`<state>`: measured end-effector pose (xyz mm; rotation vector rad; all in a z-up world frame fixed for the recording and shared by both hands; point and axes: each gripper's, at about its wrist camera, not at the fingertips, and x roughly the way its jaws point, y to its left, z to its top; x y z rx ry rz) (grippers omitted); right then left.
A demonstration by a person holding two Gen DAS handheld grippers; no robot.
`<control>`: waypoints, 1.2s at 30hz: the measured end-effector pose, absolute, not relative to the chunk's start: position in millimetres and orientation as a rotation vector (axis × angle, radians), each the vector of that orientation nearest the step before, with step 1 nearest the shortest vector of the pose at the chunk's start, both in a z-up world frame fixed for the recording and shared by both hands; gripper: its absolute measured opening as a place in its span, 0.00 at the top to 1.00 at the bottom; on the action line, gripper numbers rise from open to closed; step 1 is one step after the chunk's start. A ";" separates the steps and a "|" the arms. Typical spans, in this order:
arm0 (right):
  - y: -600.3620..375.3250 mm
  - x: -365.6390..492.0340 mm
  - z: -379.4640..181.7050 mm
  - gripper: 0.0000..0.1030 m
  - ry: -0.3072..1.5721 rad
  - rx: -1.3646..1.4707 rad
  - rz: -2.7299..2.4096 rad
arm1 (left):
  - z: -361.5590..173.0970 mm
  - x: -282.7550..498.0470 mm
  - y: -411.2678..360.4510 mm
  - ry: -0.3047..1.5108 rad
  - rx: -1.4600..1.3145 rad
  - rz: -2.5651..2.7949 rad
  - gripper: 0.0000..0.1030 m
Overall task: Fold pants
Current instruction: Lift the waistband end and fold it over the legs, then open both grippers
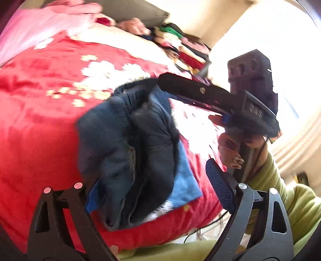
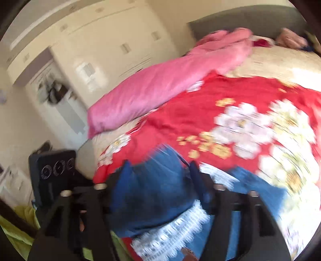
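Dark blue pants [image 1: 128, 150] lie in a folded bundle on the red flowered bedspread [image 1: 40, 120]. A lighter blue layer with white lace trim [image 1: 186, 186] shows under them. My left gripper [image 1: 150, 176] stands open just before the bundle, and its blue pad [image 1: 218, 184] is clear of the cloth. In the blurred right wrist view, my right gripper [image 2: 159, 166] hangs open, with the blue pants [image 2: 152, 190] and the lace trim [image 2: 180, 230] filling the gap below it. A hand [image 1: 230, 148] holds it over the bundle's far edge.
A pink quilt [image 2: 160, 84] lies along the bed's far left. Folded clothes [image 1: 180, 46] are stacked at the back by the grey headboard [image 2: 250, 18]. A cream wardrobe [image 2: 100, 40] stands beyond the bed. The person's green sleeve [image 1: 280, 190] is near the front edge.
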<state>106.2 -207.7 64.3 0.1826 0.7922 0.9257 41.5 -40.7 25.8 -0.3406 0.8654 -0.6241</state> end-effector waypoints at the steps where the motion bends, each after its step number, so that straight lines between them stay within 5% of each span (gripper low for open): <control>1: -221.4 103.2 58.1 0.33 0.807 0.185 0.868 | 22.6 41.3 -50.5 0.878 -0.323 -0.649 0.19; 14: -255.9 89.9 -0.9 0.22 0.970 0.236 0.683 | -11.1 33.2 -95.3 0.971 -0.136 -0.662 0.18; 15: -251.5 91.6 -1.3 0.28 0.973 0.225 0.692 | -10.4 32.7 -96.1 0.970 -0.128 -0.659 0.18; 16: -245.5 92.1 -0.4 0.54 0.975 0.208 0.712 | -10.5 32.8 -96.3 0.968 -0.119 -0.656 0.18; 19: -239.9 85.3 10.9 0.67 0.928 0.144 0.729 | -9.6 27.2 -96.6 0.966 -0.110 -0.649 0.17; 23: -251.0 88.9 -4.0 0.67 0.981 0.122 0.650 | -11.8 25.6 -98.2 0.970 -0.110 -0.665 0.17; 27: -256.0 87.3 -9.8 0.58 0.985 0.156 0.638 | -11.4 23.7 -96.8 0.971 -0.111 -0.658 0.17; 29: -257.6 84.1 -2.5 0.43 0.966 0.152 0.636 | -6.5 22.2 -92.8 0.961 -0.128 -0.653 0.16; 36: -272.8 63.8 26.9 0.28 0.869 0.143 0.618 | 17.0 16.9 -77.6 0.881 -0.105 -0.566 0.10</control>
